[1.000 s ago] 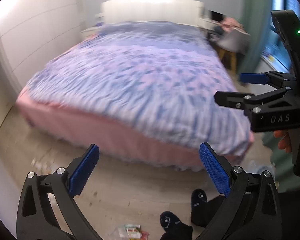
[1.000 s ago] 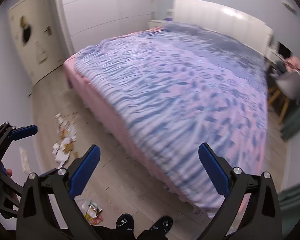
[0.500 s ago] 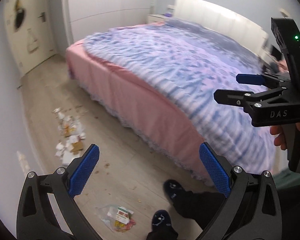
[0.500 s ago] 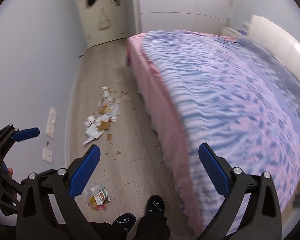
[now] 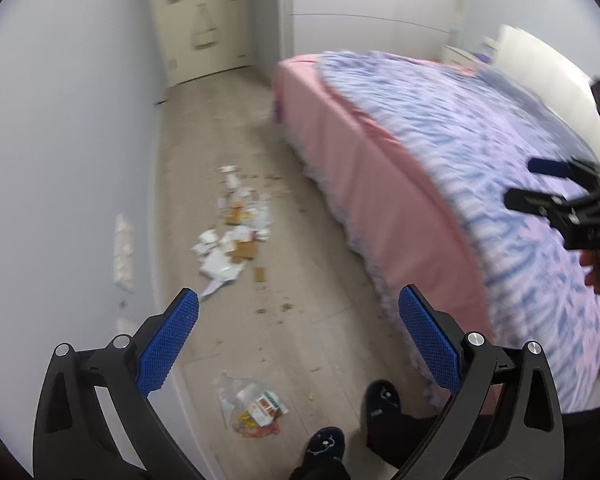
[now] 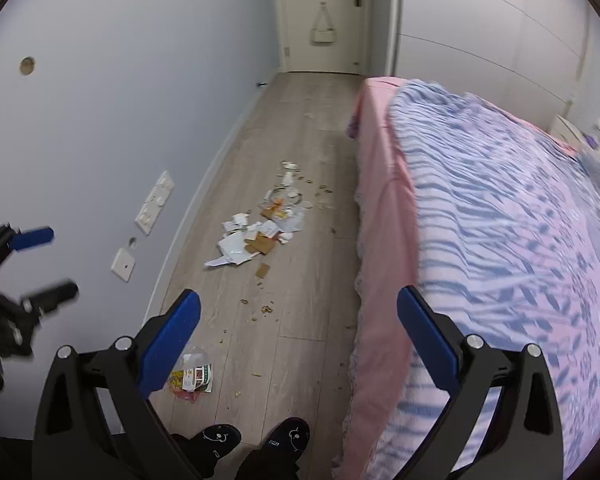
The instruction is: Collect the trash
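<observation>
A pile of paper and cardboard scraps [image 5: 236, 232] lies on the wooden floor between the wall and the bed; it also shows in the right wrist view [image 6: 260, 232]. A clear plastic bag of wrappers [image 5: 256, 406] lies near my feet, also seen in the right wrist view [image 6: 192, 376]. Small crumbs are scattered between them. My left gripper [image 5: 298, 344] is open and empty, held high above the floor. My right gripper [image 6: 298, 340] is open and empty, also high up. Each gripper shows at the edge of the other's view.
A bed with a pink skirt and purple patterned cover [image 6: 480, 220] fills the right side. A blue-grey wall [image 6: 120, 100] with white sockets runs along the left. A closed door [image 6: 324, 16] stands at the far end. My black slippers [image 6: 260, 440] are below.
Both views have swung left from the bed to the floor strip along the wall. The scrap pile and the bag of wrappers have come into fuller view. Both grippers stayed open.
</observation>
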Demonstrator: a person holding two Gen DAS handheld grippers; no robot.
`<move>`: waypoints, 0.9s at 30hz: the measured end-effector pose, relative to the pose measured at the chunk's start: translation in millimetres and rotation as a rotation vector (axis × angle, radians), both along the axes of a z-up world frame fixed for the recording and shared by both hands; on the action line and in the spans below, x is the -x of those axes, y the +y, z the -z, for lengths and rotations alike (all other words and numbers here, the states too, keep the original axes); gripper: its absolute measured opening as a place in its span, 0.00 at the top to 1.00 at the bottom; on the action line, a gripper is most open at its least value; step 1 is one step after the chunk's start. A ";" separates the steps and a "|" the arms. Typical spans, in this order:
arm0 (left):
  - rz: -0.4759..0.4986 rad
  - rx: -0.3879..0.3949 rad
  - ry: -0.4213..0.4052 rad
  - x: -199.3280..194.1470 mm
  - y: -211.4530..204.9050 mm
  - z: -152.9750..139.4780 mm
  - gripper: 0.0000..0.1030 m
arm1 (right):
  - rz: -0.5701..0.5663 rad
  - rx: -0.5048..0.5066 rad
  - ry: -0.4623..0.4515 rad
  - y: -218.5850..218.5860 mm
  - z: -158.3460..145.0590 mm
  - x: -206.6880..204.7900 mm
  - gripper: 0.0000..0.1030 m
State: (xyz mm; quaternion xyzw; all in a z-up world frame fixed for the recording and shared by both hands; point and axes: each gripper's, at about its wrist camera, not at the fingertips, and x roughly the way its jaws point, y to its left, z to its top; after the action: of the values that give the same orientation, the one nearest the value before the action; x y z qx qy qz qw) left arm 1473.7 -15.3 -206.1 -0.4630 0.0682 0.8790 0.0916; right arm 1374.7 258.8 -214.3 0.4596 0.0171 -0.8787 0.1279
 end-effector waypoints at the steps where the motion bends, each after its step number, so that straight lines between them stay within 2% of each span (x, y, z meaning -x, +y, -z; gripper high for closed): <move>1: -0.039 -0.007 -0.007 2.9 -9.6 -4.0 0.06 | -0.021 0.002 0.000 -1.1 1.4 4.7 0.07; 6: -0.143 -0.014 0.042 4.2 -35.1 -25.1 0.06 | -0.128 0.014 -0.002 -15.5 7.3 24.7 0.07; 13: -0.271 0.004 0.062 -10.9 -57.8 -32.1 0.06 | -0.256 0.023 -0.008 -46.1 11.3 38.9 0.07; 17: -0.317 -0.006 0.043 -26.2 -74.3 -22.8 0.06 | -0.310 0.019 -0.010 -68.6 11.1 40.8 0.07; 27: -0.343 -0.021 0.004 -65.5 -119.2 7.8 0.06 | -0.361 -0.004 -0.042 -127.1 15.5 31.9 0.07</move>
State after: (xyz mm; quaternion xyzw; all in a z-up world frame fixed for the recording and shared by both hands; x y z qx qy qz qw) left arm 1539.2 -134.4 -213.9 -0.4653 -0.0206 0.8832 -0.0550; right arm 1342.8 131.6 -229.8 0.4674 0.0987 -0.8317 0.2830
